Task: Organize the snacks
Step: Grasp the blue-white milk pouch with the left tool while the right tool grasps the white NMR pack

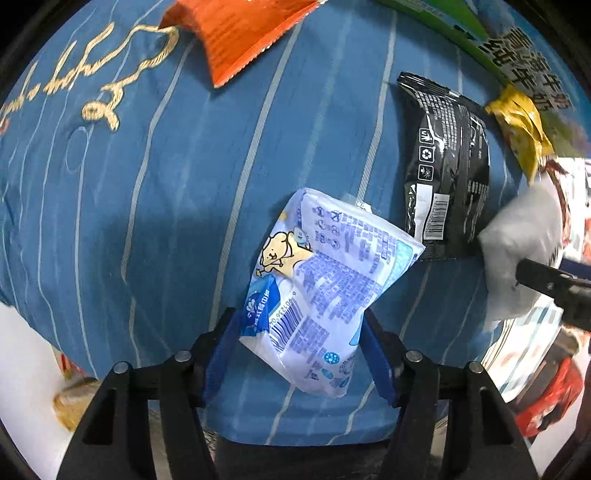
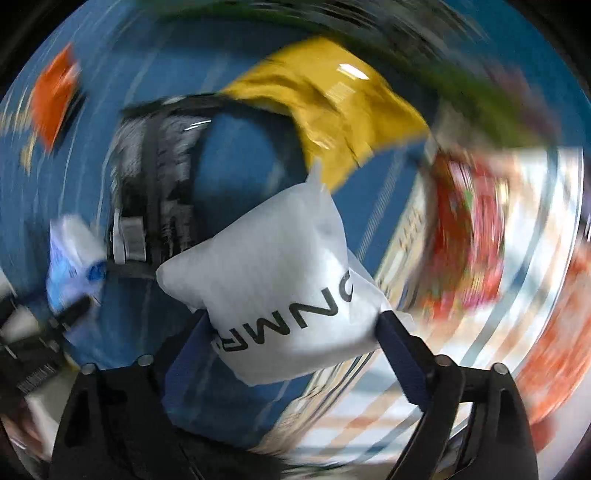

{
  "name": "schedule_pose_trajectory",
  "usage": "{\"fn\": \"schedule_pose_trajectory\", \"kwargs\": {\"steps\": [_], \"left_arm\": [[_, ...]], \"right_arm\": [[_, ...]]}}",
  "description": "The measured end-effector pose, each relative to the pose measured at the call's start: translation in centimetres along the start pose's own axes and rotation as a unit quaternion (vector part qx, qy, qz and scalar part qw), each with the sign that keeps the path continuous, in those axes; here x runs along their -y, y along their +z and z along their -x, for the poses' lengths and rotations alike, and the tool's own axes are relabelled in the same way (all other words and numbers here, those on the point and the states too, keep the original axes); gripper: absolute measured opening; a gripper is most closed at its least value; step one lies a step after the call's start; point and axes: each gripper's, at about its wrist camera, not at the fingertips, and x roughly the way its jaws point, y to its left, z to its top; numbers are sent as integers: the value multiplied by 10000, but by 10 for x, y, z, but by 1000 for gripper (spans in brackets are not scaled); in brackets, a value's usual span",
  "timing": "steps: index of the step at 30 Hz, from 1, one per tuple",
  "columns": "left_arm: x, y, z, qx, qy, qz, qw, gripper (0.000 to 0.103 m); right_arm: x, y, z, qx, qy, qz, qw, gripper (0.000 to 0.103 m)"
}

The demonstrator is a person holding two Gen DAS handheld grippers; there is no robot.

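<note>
My left gripper (image 1: 301,332) is shut on a blue-and-white packet with a cartoon dog (image 1: 325,280), held above the blue striped cloth (image 1: 166,203). My right gripper (image 2: 295,325) is shut on a puffy white pouch with black letters (image 2: 280,288); the same white pouch (image 1: 521,254) shows at the right of the left wrist view. A black snack pack (image 1: 447,170), a yellow pack (image 1: 524,125) and an orange pack (image 1: 236,33) lie on the cloth. The right wrist view is blurred by motion, with the yellow pack (image 2: 332,118) and black pack (image 2: 155,184) behind the pouch.
A green-edged carton with large printed characters (image 1: 517,48) lies at the top right. Red and patterned packets (image 2: 472,229) sit on a checked surface (image 2: 369,421) to the right of the cloth. A white surface (image 1: 26,369) borders the cloth at lower left.
</note>
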Motion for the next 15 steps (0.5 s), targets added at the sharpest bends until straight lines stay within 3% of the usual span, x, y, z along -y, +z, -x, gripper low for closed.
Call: {"fn": "schedule_pose_trajectory", "kwargs": {"steps": [2, 4, 7, 10, 11, 15], "left_arm": [[-6, 1, -1, -13, 8, 29, 10000, 62], [-9, -1, -9, 6, 33, 23, 10000, 62], [0, 7, -23, 37, 94, -26, 9999, 62], [16, 10, -19, 29, 137, -89, 9999, 62], [21, 12, -11, 28, 132, -95, 9999, 62], [28, 5, -7, 96, 149, -133, 9998, 62]], "right_arm": [[26, -4, 4, -78, 373, -697, 9968, 83], [53, -14, 6, -135, 828, -1502, 9851, 81], [76, -27, 11, 37, 1238, -2031, 9713, 82], [71, -29, 21, 191, 987, -1536, 9830, 83], [65, -30, 22, 241, 902, -1338, 9866, 88], [52, -22, 16, 73, 506, -845, 9951, 94]]}}
